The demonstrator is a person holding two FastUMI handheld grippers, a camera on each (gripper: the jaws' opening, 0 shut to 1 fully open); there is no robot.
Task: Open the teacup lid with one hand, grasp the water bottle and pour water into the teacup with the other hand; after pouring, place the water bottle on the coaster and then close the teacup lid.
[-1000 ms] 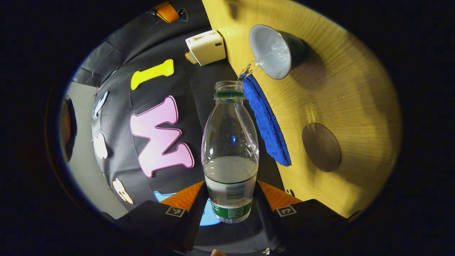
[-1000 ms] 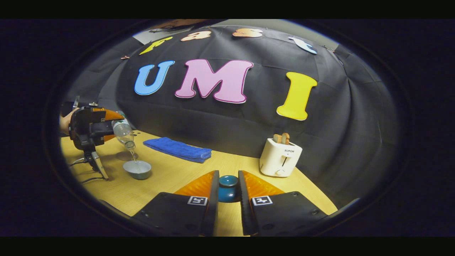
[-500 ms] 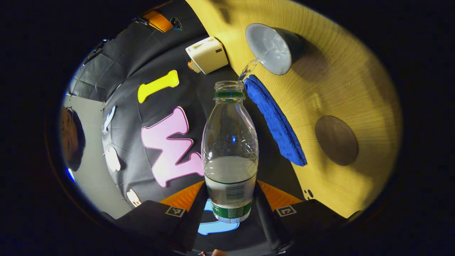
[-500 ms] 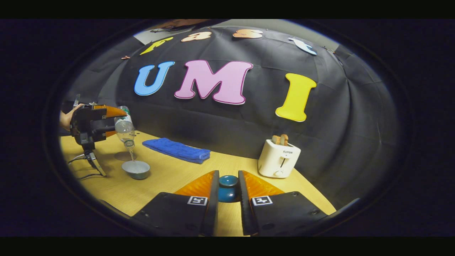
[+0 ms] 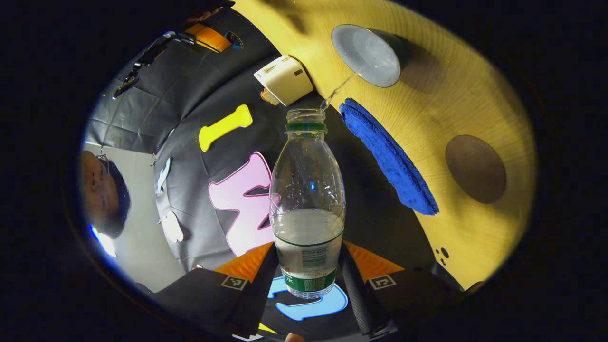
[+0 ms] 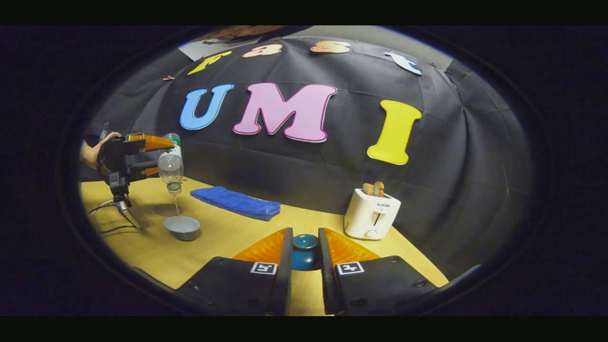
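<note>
clearly the left tool (image 5: pixel 308 266) clamps the water bottle (image 5: pixel 307 199), right tool (image 6: pixel 304 259) pinches the lid (image 6: pixel 304 251); that thin stream could miss the teacup (image 5: pixel 366 54) at upper right, wetting the tabletop (image 5: pixel 451 99).

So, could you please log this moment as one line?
left gripper: shut on water bottle, pouring | teacup: open | right gripper: holds teacup lid

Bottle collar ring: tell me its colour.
Green; the bottle has a green ring just below its open mouth, clearest in the left gripper view.
</note>
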